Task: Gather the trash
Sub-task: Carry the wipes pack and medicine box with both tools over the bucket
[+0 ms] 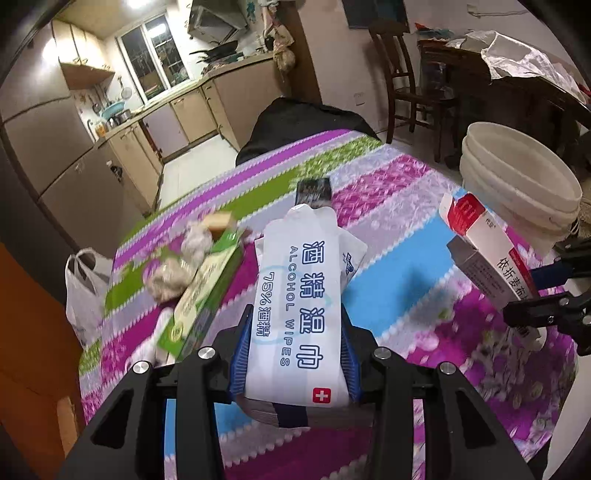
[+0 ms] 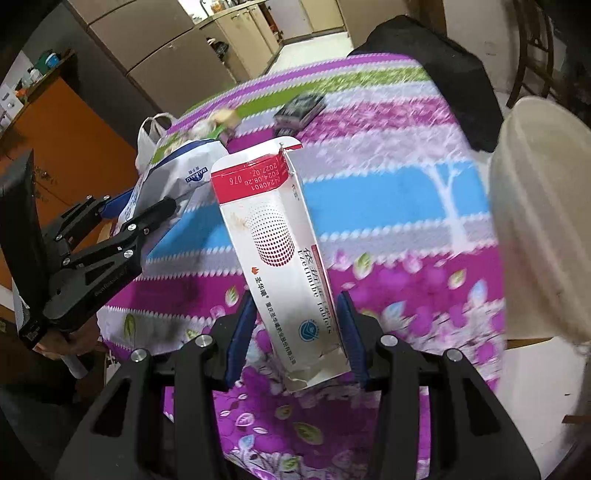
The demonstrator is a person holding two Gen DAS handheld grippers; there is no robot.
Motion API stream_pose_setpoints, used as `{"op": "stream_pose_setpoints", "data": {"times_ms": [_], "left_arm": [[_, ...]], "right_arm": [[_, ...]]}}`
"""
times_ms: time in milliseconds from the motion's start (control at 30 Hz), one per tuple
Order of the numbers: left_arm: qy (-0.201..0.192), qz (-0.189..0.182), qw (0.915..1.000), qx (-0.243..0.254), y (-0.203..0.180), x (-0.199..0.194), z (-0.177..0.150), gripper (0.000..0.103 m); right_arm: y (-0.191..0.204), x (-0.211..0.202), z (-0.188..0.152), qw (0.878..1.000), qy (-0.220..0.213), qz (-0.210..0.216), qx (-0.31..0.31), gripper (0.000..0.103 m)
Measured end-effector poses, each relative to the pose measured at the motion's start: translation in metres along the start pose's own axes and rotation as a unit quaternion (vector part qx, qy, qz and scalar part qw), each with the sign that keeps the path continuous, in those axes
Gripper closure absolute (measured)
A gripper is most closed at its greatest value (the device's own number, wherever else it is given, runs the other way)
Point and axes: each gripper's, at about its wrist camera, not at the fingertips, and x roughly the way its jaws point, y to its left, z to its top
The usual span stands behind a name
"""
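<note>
My left gripper (image 1: 295,354) pinches the wipes packet (image 1: 295,295) — soft, crinkly, light. My right gripper (image 2: 299,339) clamps the tablet box (image 2: 277,251) low — hollow card, easily crushed.

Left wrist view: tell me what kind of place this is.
Most likely a home kitchen and dining area: kitchen cabinets run under a window, a range hood hangs above the counter, and a wooden chair stands beyond the floral-clothed table.
</note>
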Motion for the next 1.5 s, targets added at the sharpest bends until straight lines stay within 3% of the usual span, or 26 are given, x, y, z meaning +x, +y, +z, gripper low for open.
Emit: {"op": "stream_pose_setpoints", "data": {"times_ms": [400,900,1167,1333,1500], "left_arm": [[-0.034,-0.023,0.998,0.047,-0.048,0.003,0.072,0.06],[-0.071,-0.077,0.9886,0.108,-0.157,0.014,0.162,0.06],[-0.069,-0.155,0.9745,0.146,-0.232,0.033,0.223,0.06],[-0.045,-0.206,0.9647,0.158,-0.265,0.051,0.253,0.06],[-0.026,-0.213,0.9603,0.178,-0.292,0.07,0.261,0.06]], "right_arm": [[-0.04,-0.063,0.029,0.998,-0.036,-0.047,0.021,0.059],[-0.153,-0.137,0.027,0.976,-0.064,-0.179,0.102,0.058],[-0.21,-0.16,0.026,0.959,-0.053,-0.239,0.145,0.058],[-0.224,-0.162,0.034,0.953,-0.03,-0.262,0.148,0.058],[-0.229,-0.157,0.041,0.95,-0.007,-0.278,0.139,0.058]]}}
